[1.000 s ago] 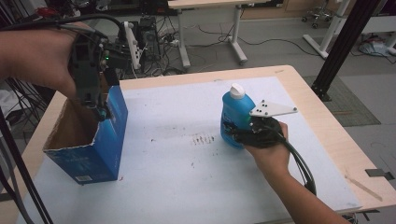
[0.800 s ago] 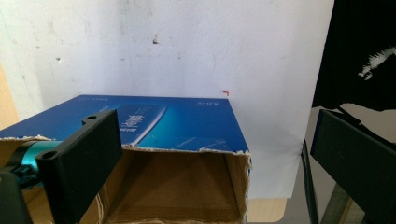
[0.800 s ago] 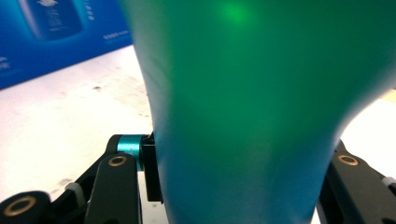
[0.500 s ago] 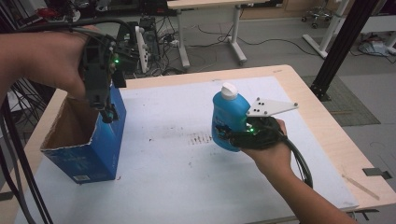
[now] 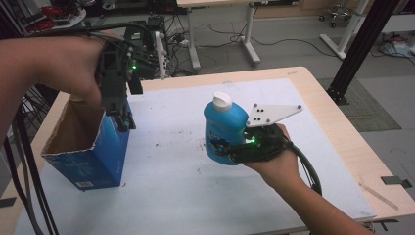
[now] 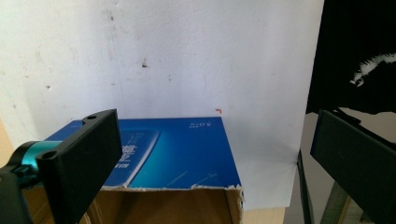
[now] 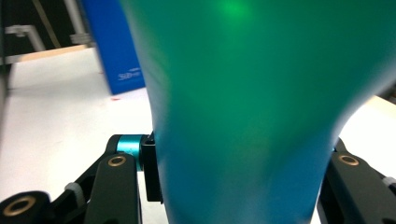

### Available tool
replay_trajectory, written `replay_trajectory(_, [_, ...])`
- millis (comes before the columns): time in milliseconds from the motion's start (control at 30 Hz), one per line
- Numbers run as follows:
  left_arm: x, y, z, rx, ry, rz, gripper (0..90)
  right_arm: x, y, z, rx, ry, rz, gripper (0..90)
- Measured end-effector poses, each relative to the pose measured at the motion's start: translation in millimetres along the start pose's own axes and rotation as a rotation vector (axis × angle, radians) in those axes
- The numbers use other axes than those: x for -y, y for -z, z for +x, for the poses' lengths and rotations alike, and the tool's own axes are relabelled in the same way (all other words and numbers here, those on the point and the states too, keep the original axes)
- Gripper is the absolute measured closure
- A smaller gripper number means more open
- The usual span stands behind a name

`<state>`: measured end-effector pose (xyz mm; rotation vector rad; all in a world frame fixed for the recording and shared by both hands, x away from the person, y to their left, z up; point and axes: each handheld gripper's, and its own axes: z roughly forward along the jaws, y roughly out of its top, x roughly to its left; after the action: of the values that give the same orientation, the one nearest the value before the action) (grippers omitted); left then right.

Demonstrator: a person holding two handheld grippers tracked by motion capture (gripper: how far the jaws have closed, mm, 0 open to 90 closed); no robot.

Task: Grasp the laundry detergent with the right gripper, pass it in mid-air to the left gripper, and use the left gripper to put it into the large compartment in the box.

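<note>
A: Over on the left?
B: A blue box, top open, brown inside. Standing on the white sheet on the counter, near the left edge.

A: And above the box?
B: The left gripper, held in a hand, pointing down. Hanging over the box's right wall, at the far corner. Jaws wide apart, nothing between them. Seen from the left gripper view, the torn top edge of the box low down between the two jaws, white sheet beyond.

A: In the middle?
B: A blue bottle with a white cap. Leaning a bit to the left. Cannot tell whether touching the sheet or lifted off.

A: Held by what?
B: The right gripper, in the other hand, coming in from the near right. Jaws closed on the lower part of the bottle. Up close in the right gripper view, the bottle big and blurry, squeezed between the jaws, with the blue box far off behind.

A: Box and bottle close together?
B: Well apart.
</note>
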<state>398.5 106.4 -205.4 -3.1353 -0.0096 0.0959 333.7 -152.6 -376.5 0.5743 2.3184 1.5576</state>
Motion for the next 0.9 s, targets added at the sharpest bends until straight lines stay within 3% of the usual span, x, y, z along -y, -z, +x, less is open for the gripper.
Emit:
replay_trajectory(167, [-5.9,-5.4,-3.4,0.016,-0.008,0.001,1.9,-2.4,-6.4,5.2,-0.087,0.021,0.004,45.3])
replay_trajectory(433, [-17.9,-17.0,-12.7,0.03,-0.031,-0.047,2.0,-5.7,-20.1,14.4,-0.213,0.063,0.019,45.3])
replay_trajectory(633, [-28.4,-21.1,-23.1,0.034,-0.046,-0.077,2.0,-8.3,-30.6,19.4,-0.292,0.095,0.022,45.2])
replay_trajectory(900, [-38.6,-23.7,-34.9,0.045,-0.053,-0.078,2.0,-14.1,-44.6,28.2,-0.373,0.129,0.025,45.3])
